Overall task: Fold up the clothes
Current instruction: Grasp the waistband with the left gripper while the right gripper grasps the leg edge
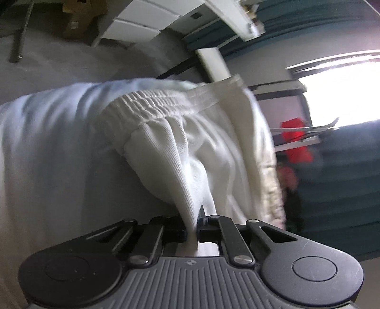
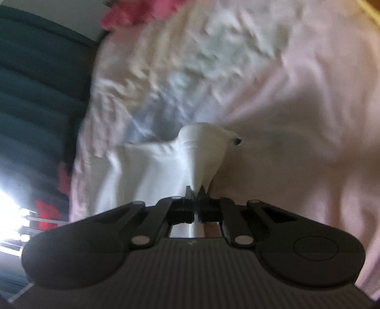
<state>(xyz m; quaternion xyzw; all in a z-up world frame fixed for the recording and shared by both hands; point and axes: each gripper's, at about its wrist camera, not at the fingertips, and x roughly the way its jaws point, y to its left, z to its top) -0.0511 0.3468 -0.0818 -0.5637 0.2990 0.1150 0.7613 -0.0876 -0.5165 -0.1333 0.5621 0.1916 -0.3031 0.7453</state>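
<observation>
A white garment (image 1: 190,152) with a gathered elastic waistband (image 1: 152,104) hangs lifted in the left wrist view. My left gripper (image 1: 192,225) is shut on a bunched fold of it just below the waistband. In the right wrist view my right gripper (image 2: 195,192) is shut on another white fold of the garment (image 2: 201,152), which rises to a peak with a small dark eyelet (image 2: 237,141) beside it. Both views are tilted and blurred.
A pale pink, wrinkled bed sheet (image 2: 296,83) fills the right wrist view behind the garment. Teal curtains (image 1: 344,190), a bright window (image 1: 344,88), red cloth (image 1: 296,140) and white furniture (image 1: 147,21) stand around the grey floor (image 1: 59,69).
</observation>
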